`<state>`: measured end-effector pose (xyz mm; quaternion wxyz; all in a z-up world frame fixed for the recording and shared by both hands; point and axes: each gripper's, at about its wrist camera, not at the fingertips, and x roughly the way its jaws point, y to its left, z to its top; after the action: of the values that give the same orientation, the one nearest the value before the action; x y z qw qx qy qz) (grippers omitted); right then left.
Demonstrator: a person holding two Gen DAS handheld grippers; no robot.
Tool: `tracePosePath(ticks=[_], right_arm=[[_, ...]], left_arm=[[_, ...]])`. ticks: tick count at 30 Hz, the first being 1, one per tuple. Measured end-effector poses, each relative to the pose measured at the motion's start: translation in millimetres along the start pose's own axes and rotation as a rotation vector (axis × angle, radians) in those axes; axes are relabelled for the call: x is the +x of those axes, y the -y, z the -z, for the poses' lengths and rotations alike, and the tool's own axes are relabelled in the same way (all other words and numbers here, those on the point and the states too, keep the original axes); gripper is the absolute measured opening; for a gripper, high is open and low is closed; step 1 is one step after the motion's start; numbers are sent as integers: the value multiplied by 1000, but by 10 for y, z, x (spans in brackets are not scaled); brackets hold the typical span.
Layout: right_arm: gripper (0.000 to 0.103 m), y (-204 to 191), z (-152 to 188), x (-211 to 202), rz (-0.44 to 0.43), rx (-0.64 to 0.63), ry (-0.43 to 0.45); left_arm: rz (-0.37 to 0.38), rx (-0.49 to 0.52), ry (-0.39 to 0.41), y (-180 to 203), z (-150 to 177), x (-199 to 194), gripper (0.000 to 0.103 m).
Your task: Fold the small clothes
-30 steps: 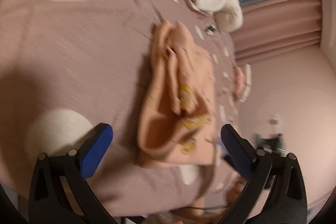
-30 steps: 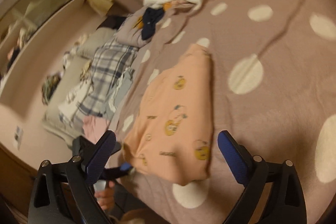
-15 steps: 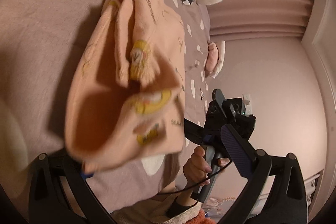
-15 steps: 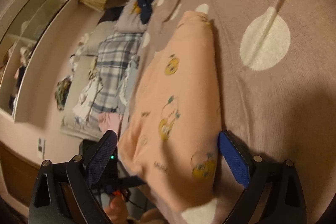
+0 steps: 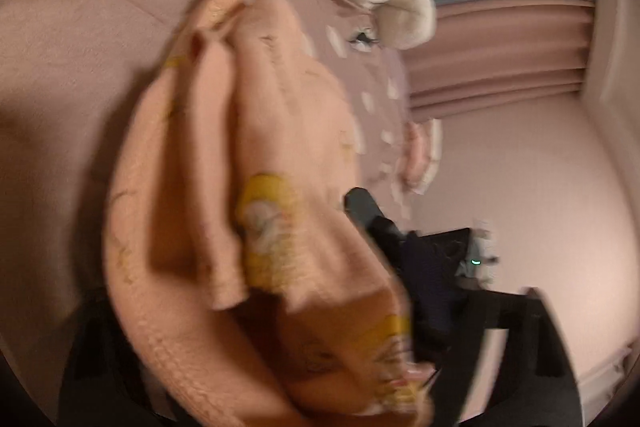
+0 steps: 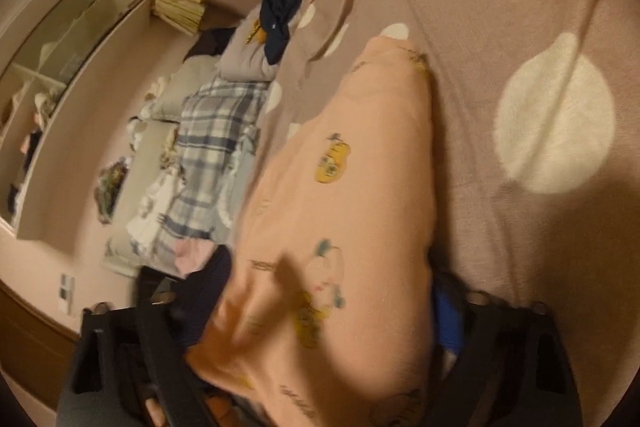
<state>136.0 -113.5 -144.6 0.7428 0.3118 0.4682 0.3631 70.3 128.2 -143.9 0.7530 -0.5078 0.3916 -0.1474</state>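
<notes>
Fleecy spotted blanket [image 6: 520, 27], soft peach garment [image 6: 352, 219]

A folded peach garment [image 6: 352, 227] with yellow cartoon prints fills the space between the right gripper's [image 6: 332, 339] fingers, hiding most of them. It lies on a mauve blanket [image 6: 500, 27] with cream spots. A plaid cloth [image 6: 212, 147] lies off to the left.

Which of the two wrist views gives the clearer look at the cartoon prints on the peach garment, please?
The right wrist view: the peach garment lies fairly flat and several yellow cartoon prints show across its face. In the left wrist view the peach garment is bunched and motion-blurred, so only a couple of smeared prints appear.
</notes>
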Motion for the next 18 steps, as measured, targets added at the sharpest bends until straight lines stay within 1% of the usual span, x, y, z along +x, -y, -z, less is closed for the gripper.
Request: tracePosePath(ticks=[1, 2, 4, 5, 8, 10, 12, 15, 18], right_arm=[[49, 54, -20, 3, 16, 20, -4], [35, 118, -43, 9, 13, 39, -8], [28, 187, -59, 7, 5, 43, -11], [28, 162, -46, -9, 13, 22, 2], [27, -6, 15, 12, 100, -71, 32], [27, -55, 28, 9, 129, -98, 43], [26, -33, 13, 4, 120, -95, 40], [26, -32, 7, -14, 103, -109, 43], [25, -35, -2, -69, 68, -106, 45]], left_arm=[[-40, 2, -1, -64, 6, 34, 46], [-91, 1, 7, -113, 10, 37, 32], [-90, 0, 19, -177, -2, 83, 31], [-98, 3, 30, -178, 8, 81, 29], [-168, 61, 65, -119, 60, 87, 26], [-182, 73, 77, -108, 79, 77, 26], [-188, 83, 78, -94, 99, 40, 26], [-232, 141, 90, 1, 158, 0, 26], [-271, 204, 111, 129, 190, 14, 26]])
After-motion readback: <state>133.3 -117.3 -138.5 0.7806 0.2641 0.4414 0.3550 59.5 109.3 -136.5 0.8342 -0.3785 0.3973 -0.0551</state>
